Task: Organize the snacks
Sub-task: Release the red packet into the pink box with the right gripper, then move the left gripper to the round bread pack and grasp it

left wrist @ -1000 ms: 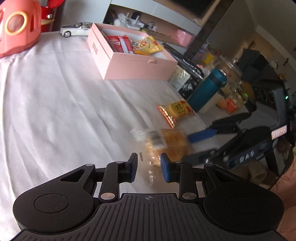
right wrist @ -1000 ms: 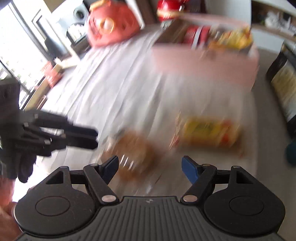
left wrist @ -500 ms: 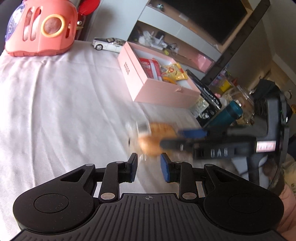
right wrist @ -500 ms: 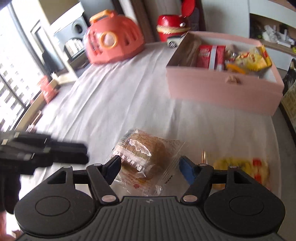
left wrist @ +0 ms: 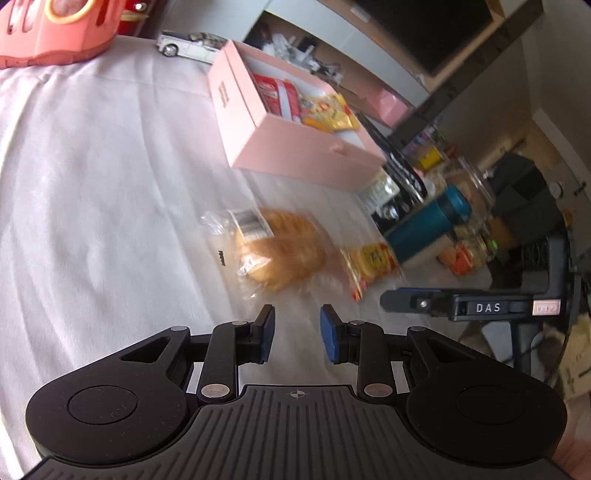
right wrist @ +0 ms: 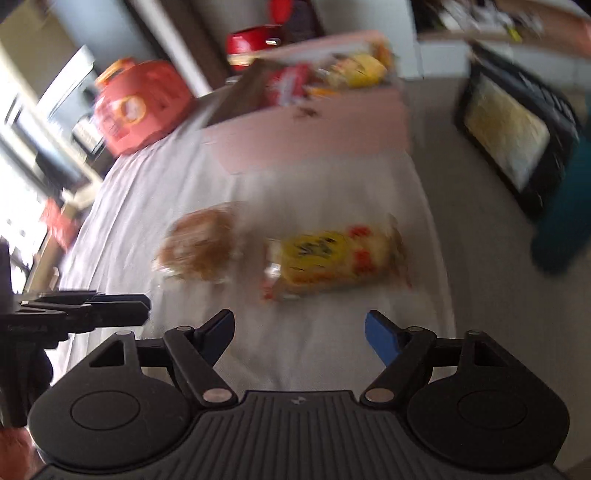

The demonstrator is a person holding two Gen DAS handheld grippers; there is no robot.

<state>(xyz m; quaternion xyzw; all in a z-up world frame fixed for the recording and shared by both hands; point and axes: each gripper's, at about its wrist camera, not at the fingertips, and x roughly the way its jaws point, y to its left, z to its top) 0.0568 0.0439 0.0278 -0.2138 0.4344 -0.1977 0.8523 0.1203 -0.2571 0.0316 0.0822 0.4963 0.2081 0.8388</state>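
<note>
Clear plastic wraps the bread bun (left wrist: 280, 254), which lies on the white tablecloth (left wrist: 92, 184) just ahead of your left gripper (left wrist: 297, 334), a barcode label on its upper end. Just beside it, toward the table's right edge, lies the yellow snack packet (left wrist: 371, 264) with red printing; from the right wrist camera the bun (right wrist: 201, 249) and the packet (right wrist: 332, 258) sit side by side, and the motion blur there makes it hard to say whether their wrappers touch.

Your left gripper hangs over the cloth short of the bun, its blue pads (left wrist: 267, 332) set a narrow gap apart with nothing between them. Your right gripper (right wrist: 299, 332) is spread wide, holding nothing, and faces the packet across a strip of bare cloth. In the left wrist view its fingers (left wrist: 417, 301) reach in from the right at the table's edge, near the packet.

Further back on the cloth stands the pink box (left wrist: 295, 155), lid off, with a red packet (left wrist: 277, 94) and a yellow packet (left wrist: 330, 114) already inside. Beyond the box you can see a white toy car (left wrist: 188, 42), and at the far left corner a coral-pink plastic carrier (left wrist: 55, 29). Off the table's right side stand a teal bottle (left wrist: 428, 225) and a black basket (left wrist: 399, 177) holding packaged goods, with a glass jar (left wrist: 469, 184) behind them.
</note>
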